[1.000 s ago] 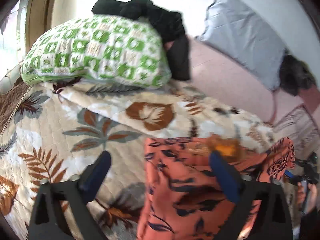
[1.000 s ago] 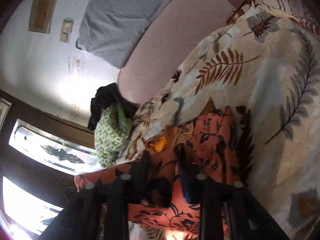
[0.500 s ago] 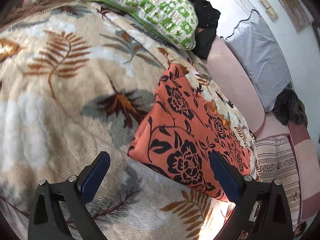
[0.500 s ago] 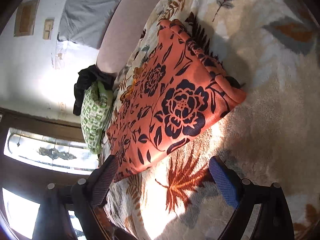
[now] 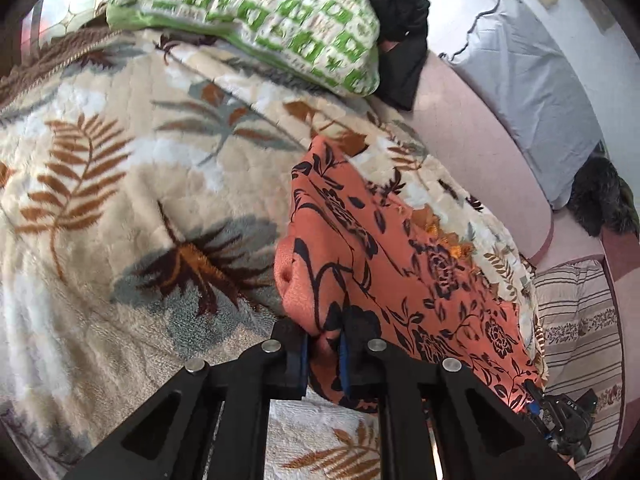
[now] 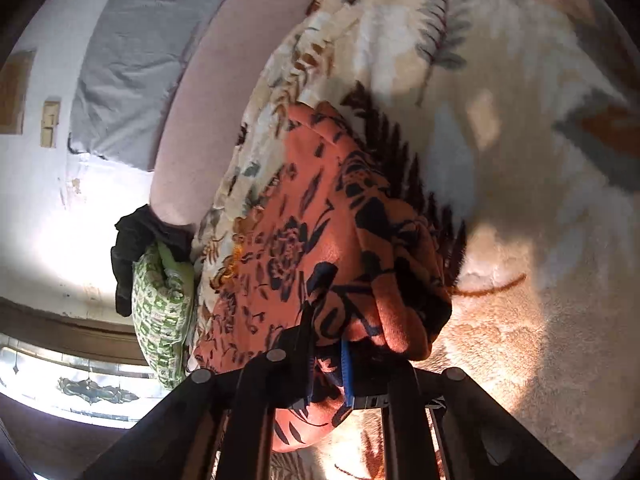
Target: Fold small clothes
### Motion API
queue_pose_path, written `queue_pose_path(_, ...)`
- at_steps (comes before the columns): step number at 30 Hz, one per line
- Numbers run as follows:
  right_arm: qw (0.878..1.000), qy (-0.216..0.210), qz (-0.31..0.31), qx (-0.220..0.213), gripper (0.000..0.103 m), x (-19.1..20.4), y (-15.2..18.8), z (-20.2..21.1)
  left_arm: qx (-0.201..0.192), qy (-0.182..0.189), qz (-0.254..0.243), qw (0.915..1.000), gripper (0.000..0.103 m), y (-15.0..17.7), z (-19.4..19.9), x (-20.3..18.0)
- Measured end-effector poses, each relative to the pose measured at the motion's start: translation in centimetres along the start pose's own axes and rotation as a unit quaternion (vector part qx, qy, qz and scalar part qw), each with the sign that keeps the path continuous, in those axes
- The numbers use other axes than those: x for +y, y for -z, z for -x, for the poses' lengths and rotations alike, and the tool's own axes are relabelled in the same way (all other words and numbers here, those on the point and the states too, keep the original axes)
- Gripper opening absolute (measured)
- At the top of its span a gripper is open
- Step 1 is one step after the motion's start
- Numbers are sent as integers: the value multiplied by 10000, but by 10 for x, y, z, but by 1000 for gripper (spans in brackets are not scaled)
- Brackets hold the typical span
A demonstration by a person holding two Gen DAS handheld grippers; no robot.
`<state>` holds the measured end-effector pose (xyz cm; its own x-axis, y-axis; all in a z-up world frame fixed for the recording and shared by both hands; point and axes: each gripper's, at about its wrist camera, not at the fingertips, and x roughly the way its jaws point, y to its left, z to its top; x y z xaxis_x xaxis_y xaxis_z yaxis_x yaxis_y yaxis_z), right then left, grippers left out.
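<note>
Orange floral garment [image 5: 384, 264] lying on the leaf-print blanket [image 5: 120, 208]; left gripper [image 5: 323, 354] and right gripper [image 6: 326, 364] jaws closing, each clenching a near edge; open blanket flanking both sides.

A cream leaf-print blanket [image 5: 120, 184] covers the bed, where a green-and-white checked pillow [image 5: 256, 12] lies against dark clothing [image 5: 396, 20] (bundled, its kind unclear); a grey pillow [image 5: 528, 92] leans on the white wall [image 6: 36, 216].
</note>
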<state>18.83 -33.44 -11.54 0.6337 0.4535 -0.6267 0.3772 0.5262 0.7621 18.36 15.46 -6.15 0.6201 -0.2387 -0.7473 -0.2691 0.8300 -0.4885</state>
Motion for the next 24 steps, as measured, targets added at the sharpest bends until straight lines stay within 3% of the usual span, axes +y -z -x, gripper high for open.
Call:
queue_pose_path(3,9993,-212,207,-237,8,23,8,44,-144,234,-128,9995,11,15,44,-9)
queue_pose_path(6,9981,-444,286,-317,8,26,38,91,-311,225,-312,9988,11,50,86,2)
queue_pose_path(8,9983,-428,302,-237,12,12,62,110,-123,113,-277,9995,14,74,83,23)
queue_pose_path(10,9994,-176,287,-108,21,-19,79,107,389,-273,-212,9986,24,92,49,53)
queue_pose_path(11,9996,92,273,66,50,-38,84,97,716,-466,-9,9963,28,99,30,71)
queue_pose_path(12,9987,405,154,278,78,-60,86,86,746,-232,188,9968,31,103,25,85)
queue_pose_path(13,9979,545,-81,331,76,-81,88,82,599,-52,268,9978,32,101,32,89)
queue_pose_path(14,9993,229,-197,226,76,-91,88,86,568,-128,222,9981,35,96,40,86)
queue_pose_path(15,9996,218,-152,130,77,-90,87,94,408,-280,108,9987,48,90,49,81)
queue_pose_path(16,9994,354,34,-17,77,-85,85,104,137,-338,-10,9993,59,83,60,76)
queue_pose_path(19,9955,495,745,-312,77,-61,66,125,-348,-290,-488,9978,66,56,76,63)
queue_pose_path(21,9903,514,1242,-346,77,-40,45,126,-334,-159,-790,9962,66,36,68,56)
queue_pose_path(24,9772,568,2045,-58,78,-9,6,100,-4,-46,-1273,9919,66,12,38,45)
